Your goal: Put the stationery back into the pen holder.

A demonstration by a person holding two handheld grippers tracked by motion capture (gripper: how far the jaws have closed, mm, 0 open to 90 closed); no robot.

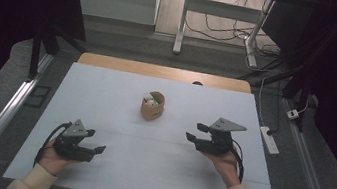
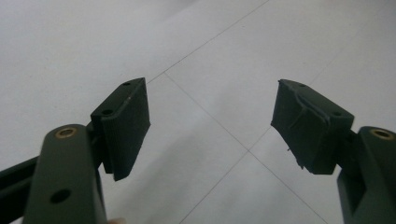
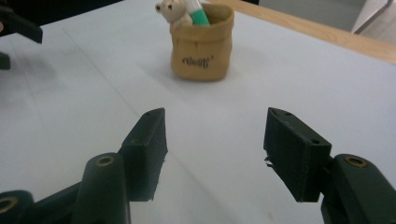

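Near the table's point(image 1: 123, 80) front left corner, the left gripper point(image 1: 97, 141) is resting low over the white surface in the person's left hand point(image 1: 53, 158), its jaws standing spread with bare tabletop between them, well apart from everything else. Toward the middle of the table, somewhat nearer the far edge, a tan pouch point(image 1: 153, 105) is sitting upright, with a small bear figure point(image 3: 172, 11) and a green-and-white tube point(image 3: 197, 11) poking out of its mouth. Closer to the right edge, the right gripper point(image 1: 193, 131) is pointing leftward toward the pouch, jaws spread and gripping nothing, a clear gap separating them from it.
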